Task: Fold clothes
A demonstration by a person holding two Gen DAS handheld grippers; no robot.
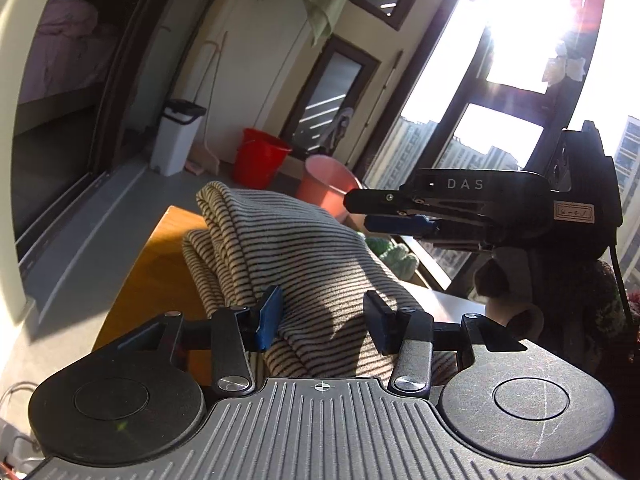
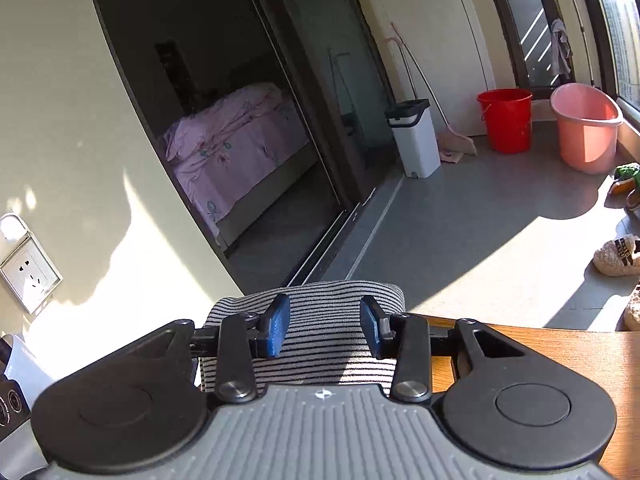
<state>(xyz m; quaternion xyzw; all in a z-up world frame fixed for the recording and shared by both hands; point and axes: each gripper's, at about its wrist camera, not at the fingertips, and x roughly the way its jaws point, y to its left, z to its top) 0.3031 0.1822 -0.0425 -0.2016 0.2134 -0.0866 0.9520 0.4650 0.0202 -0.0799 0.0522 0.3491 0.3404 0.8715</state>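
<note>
Right wrist: wooden table [image 2: 560,356], grey balcony floor [image 2: 460,220].

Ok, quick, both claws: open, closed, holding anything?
Left claw: open, pads astride the striped garment, no clear pinch.
Right claw: open, holding nothing, above the garment.

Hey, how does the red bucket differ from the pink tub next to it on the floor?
The red bucket is bright red, while the pink tub is pale salmon pink. The red bucket looks round with a wire handle hanging at its side; the pink tub looks wider and more oval, with no handle visible. The red bucket stands nearer the white bin; the pink tub sits nearer the window. Both stand upright and open-topped on the grey floor.
</note>
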